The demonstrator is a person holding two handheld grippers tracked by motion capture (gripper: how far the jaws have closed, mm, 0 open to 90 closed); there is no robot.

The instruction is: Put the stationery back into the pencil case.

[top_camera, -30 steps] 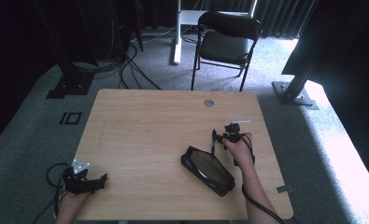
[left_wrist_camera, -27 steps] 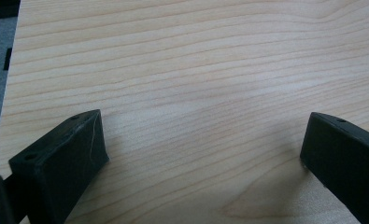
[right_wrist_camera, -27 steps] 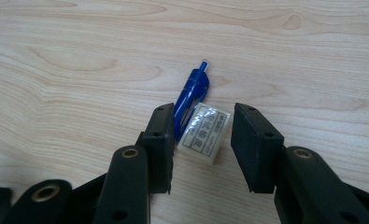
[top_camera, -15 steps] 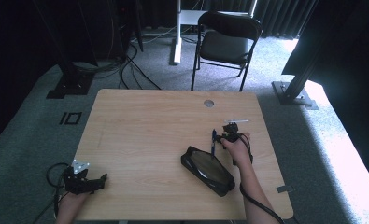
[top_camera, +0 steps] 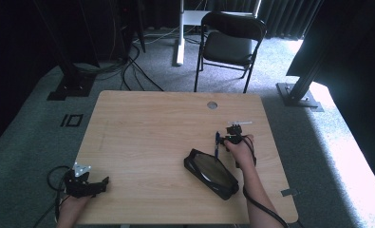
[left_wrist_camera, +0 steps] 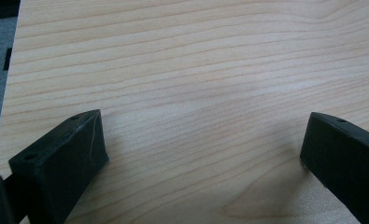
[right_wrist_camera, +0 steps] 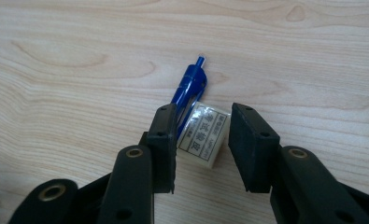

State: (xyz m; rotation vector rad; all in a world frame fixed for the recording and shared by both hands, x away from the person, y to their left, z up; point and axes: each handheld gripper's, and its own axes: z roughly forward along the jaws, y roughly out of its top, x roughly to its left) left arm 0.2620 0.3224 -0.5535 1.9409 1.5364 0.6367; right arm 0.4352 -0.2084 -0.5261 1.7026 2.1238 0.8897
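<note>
Straddling a small labelled eraser (right_wrist_camera: 203, 134) with jaws narrowed but not yet closed on it, the right gripper (right_wrist_camera: 202, 140) also has a blue pen (right_wrist_camera: 188, 91) against its left jaw. Both lie on the wooden table (top_camera: 142, 128) beside an open black pencil case (top_camera: 211, 173). The left gripper (left_wrist_camera: 203, 154) rests wide and empty at the near corner. Packing the case looks barely begun.
</note>
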